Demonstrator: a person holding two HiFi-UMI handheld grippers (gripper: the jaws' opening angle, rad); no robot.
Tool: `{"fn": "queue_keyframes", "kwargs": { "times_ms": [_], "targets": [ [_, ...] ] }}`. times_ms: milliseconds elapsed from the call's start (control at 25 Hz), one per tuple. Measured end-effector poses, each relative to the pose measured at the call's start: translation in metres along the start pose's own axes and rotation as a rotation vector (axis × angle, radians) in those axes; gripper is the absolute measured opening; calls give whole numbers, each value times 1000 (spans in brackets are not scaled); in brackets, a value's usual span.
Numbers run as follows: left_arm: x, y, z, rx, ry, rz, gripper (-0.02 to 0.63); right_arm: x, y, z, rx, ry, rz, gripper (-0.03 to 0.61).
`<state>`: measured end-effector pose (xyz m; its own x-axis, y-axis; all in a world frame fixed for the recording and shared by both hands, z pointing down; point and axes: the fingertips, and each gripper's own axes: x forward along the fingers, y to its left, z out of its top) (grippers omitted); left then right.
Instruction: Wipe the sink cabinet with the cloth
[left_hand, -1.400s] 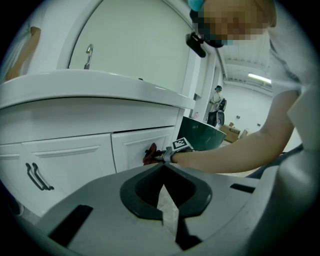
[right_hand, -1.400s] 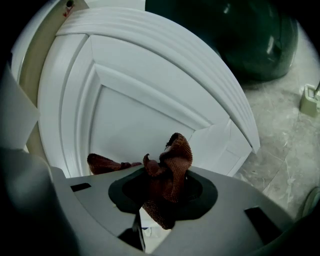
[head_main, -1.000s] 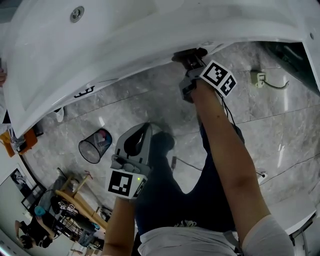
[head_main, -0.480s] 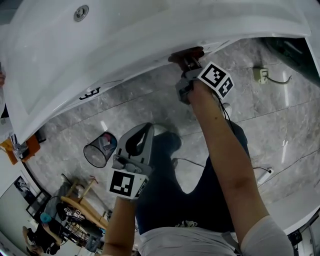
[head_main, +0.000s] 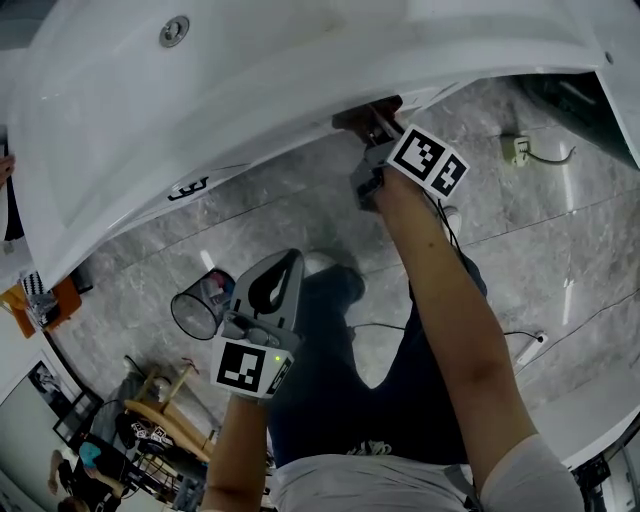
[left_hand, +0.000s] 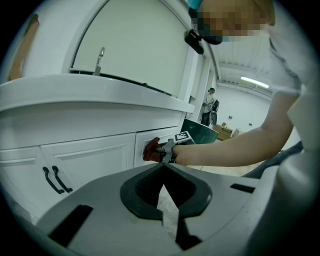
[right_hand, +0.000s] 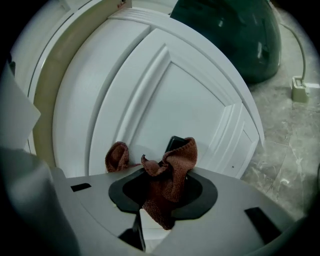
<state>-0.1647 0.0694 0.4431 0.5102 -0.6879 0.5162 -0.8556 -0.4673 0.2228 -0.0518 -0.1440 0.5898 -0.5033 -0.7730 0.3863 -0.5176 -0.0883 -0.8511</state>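
Two tongs, one cloth.
- Left tongs (left_hand: 163, 167): pressed together, empty, well back from cabinet.
- Right tongs (right_hand: 164, 161): pinching brown cloth (right_hand: 172, 175); cloth touches white door of sink cabinet (right_hand: 165, 90), under basin rim (head_main: 250, 140).
- Two black handles (left_hand: 54, 179) on neighbouring door.
- Floor (head_main: 560, 250) open; one wastebasket (head_main: 198, 300) apart.

Bathroom-style set inside a larger hall. A white washbasin (head_main: 200, 120) with a tap (left_hand: 100, 57) tops a white sink cabinet (right_hand: 165, 100) with panelled doors and black handles (left_hand: 55, 179). The floor (head_main: 560, 250) is grey marble-look tile, and a mesh wastebasket (head_main: 200, 303) stands on it. Beyond lies a bright open room with a ceiling strip light (left_hand: 255, 82).
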Motion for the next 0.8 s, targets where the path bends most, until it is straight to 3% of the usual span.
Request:
{"fn": "queue_keyframes", "kwargs": {
  "times_ms": [360, 560, 800],
  "targets": [
    [-18, -8, 18, 6, -19, -1, 11, -20, 36, 7, -87, 13, 35, 118],
    [-34, -10, 37, 4, -52, 12, 11, -40, 70, 7, -239, 55, 73, 118],
    [-52, -6, 71, 2, -80, 37, 11, -74, 109, -1, -348, 132, 96, 120]
  ]
}}
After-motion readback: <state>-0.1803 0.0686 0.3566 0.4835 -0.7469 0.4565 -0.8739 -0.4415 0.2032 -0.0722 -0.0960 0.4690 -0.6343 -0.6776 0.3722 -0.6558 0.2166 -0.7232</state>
